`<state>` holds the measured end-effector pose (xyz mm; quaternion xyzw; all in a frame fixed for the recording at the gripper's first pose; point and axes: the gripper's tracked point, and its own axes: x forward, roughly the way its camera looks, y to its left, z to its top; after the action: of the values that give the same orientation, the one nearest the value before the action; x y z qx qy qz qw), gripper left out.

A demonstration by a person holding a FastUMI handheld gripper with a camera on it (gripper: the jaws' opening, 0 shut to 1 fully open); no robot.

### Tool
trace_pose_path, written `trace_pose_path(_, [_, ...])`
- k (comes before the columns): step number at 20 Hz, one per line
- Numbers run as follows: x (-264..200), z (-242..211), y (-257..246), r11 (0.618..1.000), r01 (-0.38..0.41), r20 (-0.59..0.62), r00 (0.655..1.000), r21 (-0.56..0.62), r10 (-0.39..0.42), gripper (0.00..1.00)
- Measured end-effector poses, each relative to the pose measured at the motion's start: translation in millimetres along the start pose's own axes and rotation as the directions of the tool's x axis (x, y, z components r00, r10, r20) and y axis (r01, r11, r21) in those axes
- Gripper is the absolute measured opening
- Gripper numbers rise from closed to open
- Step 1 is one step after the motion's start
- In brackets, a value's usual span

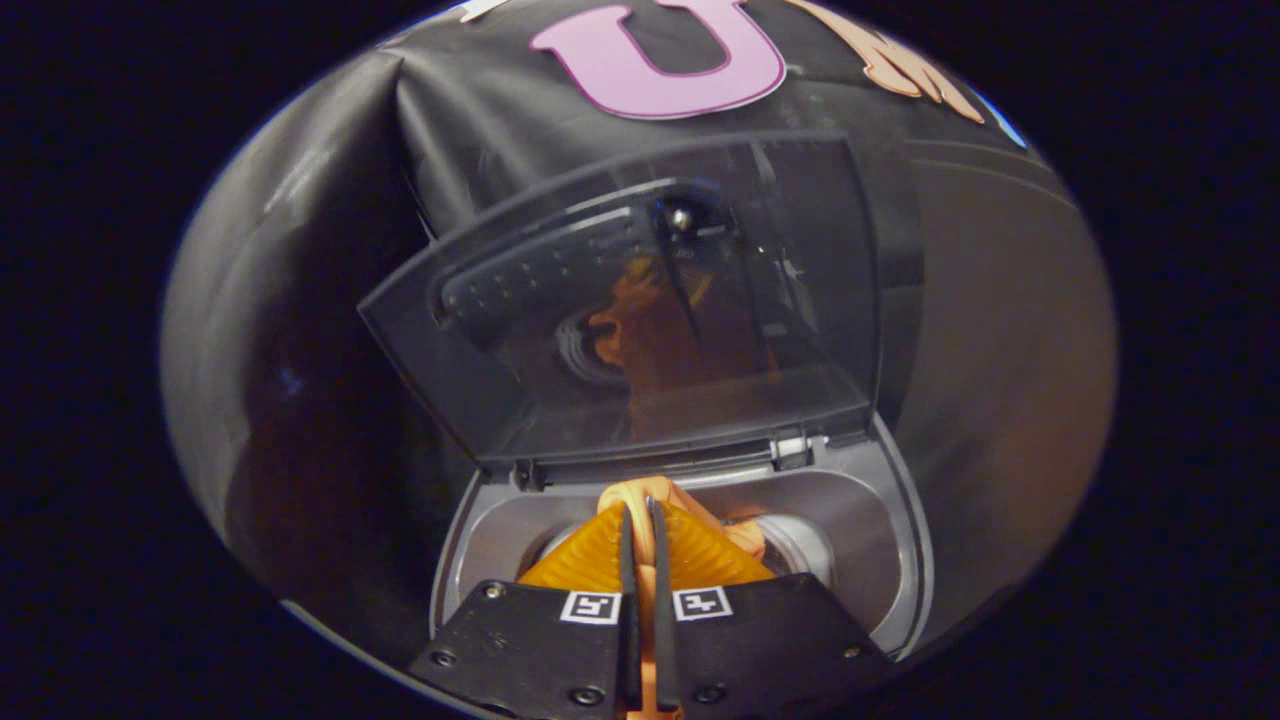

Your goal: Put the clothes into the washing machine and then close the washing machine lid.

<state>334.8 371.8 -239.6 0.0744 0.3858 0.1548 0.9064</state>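
Clothes point(645, 497), one orange garment, sit pinched between my two fingers directly over the round drum opening of the washing machine point(900, 560). My gripper point(641, 512) is clenched on the fabric: both fingers point(628, 560) are drawn almost together, with a narrow strip of the cloth running down the gap between them and a bunched fold rising just past the tips. More of the garment spreads to either side of the fingers, over the near part of the opening, and a small lobe reaches toward the opening's right rim. The grey top deck surrounds the opening on all sides. The transparent lid point(640, 310) stands raised at the rear edge of the deck, hinged there, tilted back toward the dark booth wall. An orange reflection of the garment shows in the lid's pane.
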Motion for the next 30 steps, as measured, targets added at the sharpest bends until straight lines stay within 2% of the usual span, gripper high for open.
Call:
trace_pose_path(7, [30,-45,-9,0.995,0.073,-0.07,0.994,-0.074,-0.079,0.07])
trace_pose_path(9, [40,-52,-12,0.993,0.093,-0.072,0.993,-0.079,-0.098,0.12])
trace_pose_path(10, [41,-53,-15,0.991,0.105,-0.066,0.992,-0.086,-0.111,0.22])
trace_pose_path(11, [40,-52,-15,0.99,0.11,-0.061,0.991,-0.091,-0.116,0.26])
trace_pose_path(16, [25,-43,-21,0.986,0.124,-0.04,0.991,-0.112,-0.129,1.0])
trace_pose_path(23, [2,-26,-24,0.985,0.118,-0.016,0.993,-0.126,-0.121,0.98])
trace_pose_path(30, [-41,44,6,0.989,0.086,0.1,0.992,-0.122,-0.074,0.98])
